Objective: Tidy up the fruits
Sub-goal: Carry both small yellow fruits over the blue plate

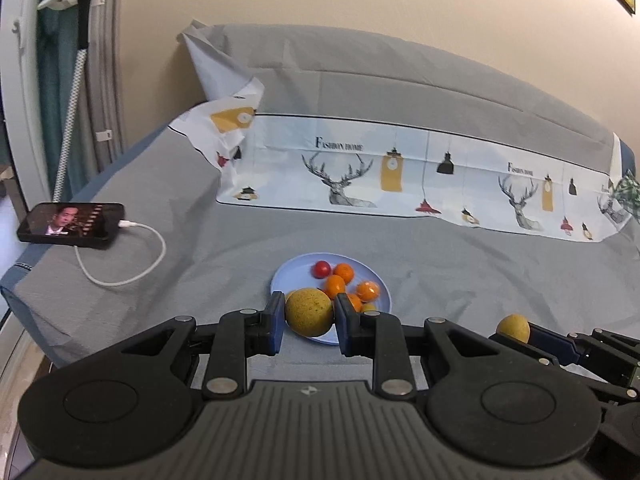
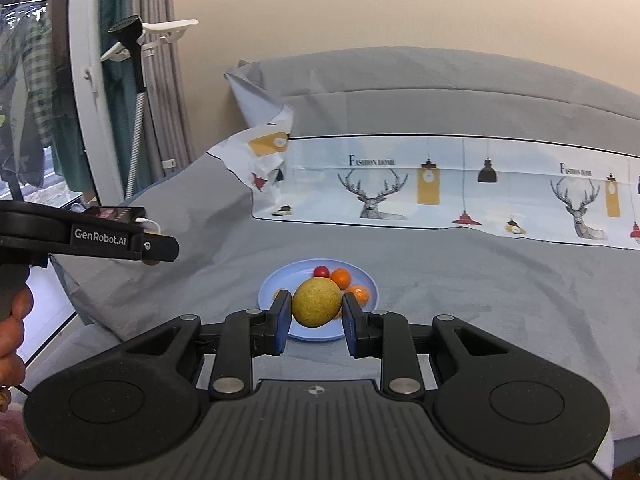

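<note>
Two yellow-green fruits (image 1: 309,312) (image 1: 513,327), five oranges (image 1: 343,272), one red tomato (image 1: 321,269), one blue plate (image 1: 288,276), one phone (image 1: 72,224).

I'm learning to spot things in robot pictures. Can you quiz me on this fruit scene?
1. True or false: the left tool grips a round yellow-green fruit.
2. What colour is the round plastic plate? A pale blue, B white, C green.
3. What does the right tool hold?

Key: 1 true. 2 A. 3 Another round yellow-green fruit, above the plate.
</note>
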`<act>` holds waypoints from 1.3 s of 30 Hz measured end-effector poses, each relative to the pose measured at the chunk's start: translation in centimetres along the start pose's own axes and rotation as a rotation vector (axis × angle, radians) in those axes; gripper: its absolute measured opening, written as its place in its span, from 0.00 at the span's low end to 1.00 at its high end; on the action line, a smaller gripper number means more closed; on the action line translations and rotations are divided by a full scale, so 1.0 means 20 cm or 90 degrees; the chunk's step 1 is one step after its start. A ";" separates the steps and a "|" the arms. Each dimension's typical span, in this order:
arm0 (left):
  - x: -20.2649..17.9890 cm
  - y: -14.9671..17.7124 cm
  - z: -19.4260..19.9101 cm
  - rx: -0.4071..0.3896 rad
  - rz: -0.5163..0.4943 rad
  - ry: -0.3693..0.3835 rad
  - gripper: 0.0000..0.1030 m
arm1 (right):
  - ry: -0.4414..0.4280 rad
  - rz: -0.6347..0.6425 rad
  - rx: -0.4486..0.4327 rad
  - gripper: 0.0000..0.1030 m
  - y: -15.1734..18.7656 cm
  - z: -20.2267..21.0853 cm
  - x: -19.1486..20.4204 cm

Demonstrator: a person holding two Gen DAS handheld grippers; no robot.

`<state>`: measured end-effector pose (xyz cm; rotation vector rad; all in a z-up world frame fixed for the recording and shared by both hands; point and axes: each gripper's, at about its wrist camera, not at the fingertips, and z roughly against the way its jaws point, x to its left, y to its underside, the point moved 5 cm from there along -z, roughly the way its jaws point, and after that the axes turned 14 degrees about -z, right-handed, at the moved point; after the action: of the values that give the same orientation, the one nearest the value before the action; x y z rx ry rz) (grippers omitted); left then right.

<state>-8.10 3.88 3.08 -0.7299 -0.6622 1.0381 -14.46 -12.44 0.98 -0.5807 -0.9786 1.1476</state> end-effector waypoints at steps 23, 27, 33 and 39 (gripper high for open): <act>0.07 -0.01 -0.39 0.091 0.003 0.005 0.28 | 0.004 0.006 0.044 0.28 -0.02 -0.32 -0.03; 0.07 -0.03 -0.50 0.106 0.000 0.007 0.28 | 0.004 -0.002 0.060 0.28 -0.02 -0.42 -0.05; 0.07 -0.08 -0.70 0.125 -0.006 0.012 0.28 | 0.014 -0.016 0.082 0.28 -0.03 -0.59 -0.10; 0.06 -0.09 -0.95 0.175 -0.014 0.030 0.28 | 0.031 -0.025 0.105 0.28 -0.03 -0.80 -0.15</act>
<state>8.02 0.22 -6.56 -0.5052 -0.4735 1.0627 -0.45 -14.01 -7.29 -0.4530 -0.8411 1.1610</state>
